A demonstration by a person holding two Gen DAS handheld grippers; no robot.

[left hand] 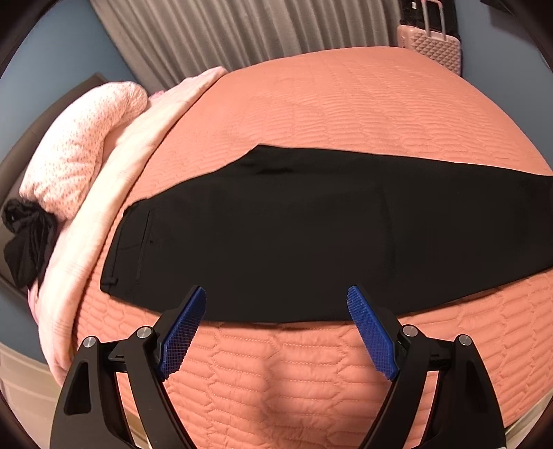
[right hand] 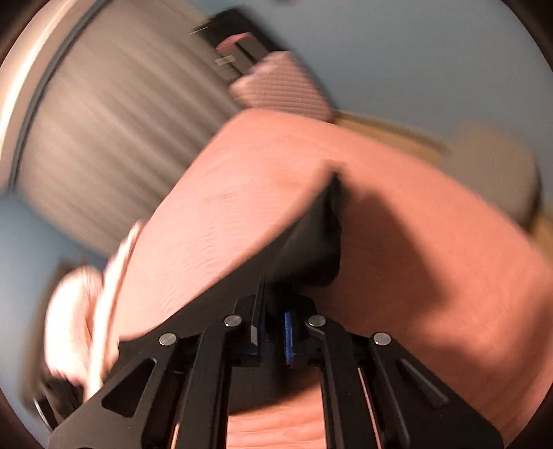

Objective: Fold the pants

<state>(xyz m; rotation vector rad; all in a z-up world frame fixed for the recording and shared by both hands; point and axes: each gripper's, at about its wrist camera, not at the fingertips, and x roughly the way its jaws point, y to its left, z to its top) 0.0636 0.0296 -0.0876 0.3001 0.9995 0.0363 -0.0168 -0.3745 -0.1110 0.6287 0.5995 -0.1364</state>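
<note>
Black pants (left hand: pixel 293 228) lie flat across the salmon quilted bed (left hand: pixel 345 110), folded lengthwise, waistband with a pocket at the left. My left gripper (left hand: pixel 276 304) is open and empty, its blue pads at the pants' near edge, a little above the bed. In the blurred right wrist view my right gripper (right hand: pixel 274 324) is shut on the pants' leg end (right hand: pixel 307 238) and holds it lifted above the bed (right hand: pixel 432 276), the fabric hanging and casting a shadow.
Pink pillow (left hand: pixel 83 145) and pale pink blanket (left hand: pixel 131 155) lie at the bed's left end with a dark garment (left hand: pixel 27 238) beside them. A pink suitcase (left hand: pixel 432 45) stands behind the bed by grey curtains (left hand: pixel 242 31).
</note>
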